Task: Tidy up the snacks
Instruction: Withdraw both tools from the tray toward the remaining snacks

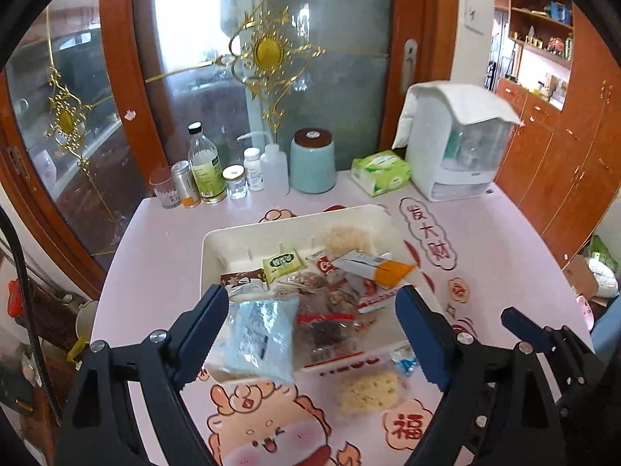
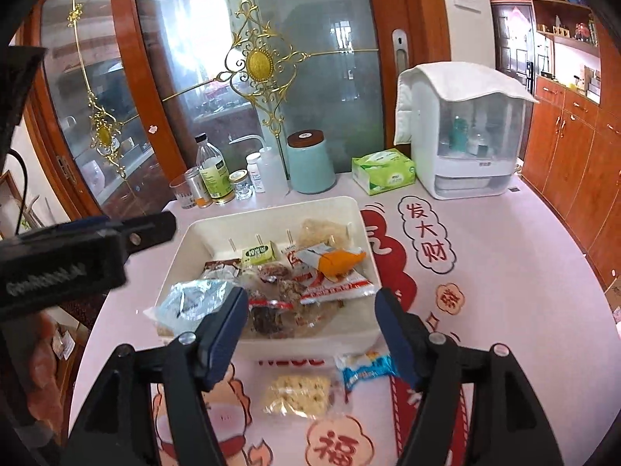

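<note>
Snacks: a heap of small wrapped packets in a cream rectangular tray [image 2: 361,217] at table centre, with two more on the cloth at the tray's 6 o'clock.
Tray contents: an orange-tipped sachet [image 2: 333,260], a green-and-white packet [image 2: 258,254], red-and-white wrappers and dark, clear-wrapped pieces.
Pale blue packet [image 1: 260,334]: crinkled plastic, lying over the tray's near-left corner at 7 o'clock, just beside the left gripper's [image 1: 310,334] left finger.
Loose snacks: a clear-wrapped pale cracker block [image 2: 297,392] and a blue-and-white packet [image 2: 365,369], both outside the tray.
Left gripper: spread wide, grasping nothing.
Right gripper [image 2: 310,334]: spread wide over the tray's near edge, empty.
Table [image 2: 524,272]: pink cloth printed with red characters and cartoon figures.
Back edge, 12 o'clock: a teal canister [image 2: 310,163] with a dark lid, bottles and jars at 11, a green tissue pack [image 2: 382,171] and a white cloth-draped appliance [image 2: 465,132] at 1.
Room: wooden-framed glass doors with gold ornament behind, wooden cabinets at 3 o'clock.
</note>
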Tool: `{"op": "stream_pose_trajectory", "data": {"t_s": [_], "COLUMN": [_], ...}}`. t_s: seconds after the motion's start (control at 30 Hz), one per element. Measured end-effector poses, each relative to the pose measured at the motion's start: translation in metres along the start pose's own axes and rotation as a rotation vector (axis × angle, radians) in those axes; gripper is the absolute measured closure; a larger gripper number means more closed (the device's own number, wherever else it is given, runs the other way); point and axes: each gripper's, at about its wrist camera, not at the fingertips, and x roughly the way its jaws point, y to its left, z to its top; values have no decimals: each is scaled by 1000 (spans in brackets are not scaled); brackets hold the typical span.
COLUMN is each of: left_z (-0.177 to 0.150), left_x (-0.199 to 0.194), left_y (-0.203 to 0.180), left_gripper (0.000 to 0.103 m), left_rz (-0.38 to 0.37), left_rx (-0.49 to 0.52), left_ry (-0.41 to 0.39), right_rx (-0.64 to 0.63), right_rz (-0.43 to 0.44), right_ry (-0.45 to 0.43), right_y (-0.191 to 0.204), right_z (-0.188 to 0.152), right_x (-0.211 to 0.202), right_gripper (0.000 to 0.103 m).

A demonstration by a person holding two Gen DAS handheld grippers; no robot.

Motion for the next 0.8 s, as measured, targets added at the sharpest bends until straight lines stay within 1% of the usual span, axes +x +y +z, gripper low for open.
{"op": "stream_pose_trajectory", "data": {"t_s": [0.1,0.23,0.37,0.53,0.7,0.8], "left_z": [-9,-23,-40,-59,-76,-82], "left_x": [-21,-36,-45,-45,-36,-27], "left_y": [-8,-17,-30,-41,-50,-52], "left_gripper": [14,13,13,13,13,13], "left_rz": [-14,-40,-31,-19,1,-3], "left_rx": [-17,-44,-42,-29,1,9], "left_ry": [-18,-13,-10,7,27,47], "right_rx": [-9,-11,-15,-27,-11,-7], "right_rz": [-7,-18,-33,-63,-71,-79], "right_ry": [-3,-7,-7,-5,12,29], "right_y": [-7,-19,-31,-48,-64,-70], "right_z": [-8,-19,-27,-38,-46,-52], "right_x": [-17,-37,-53,-63,-63,-58], "right_gripper": [34,34,33,33,33,33]}}
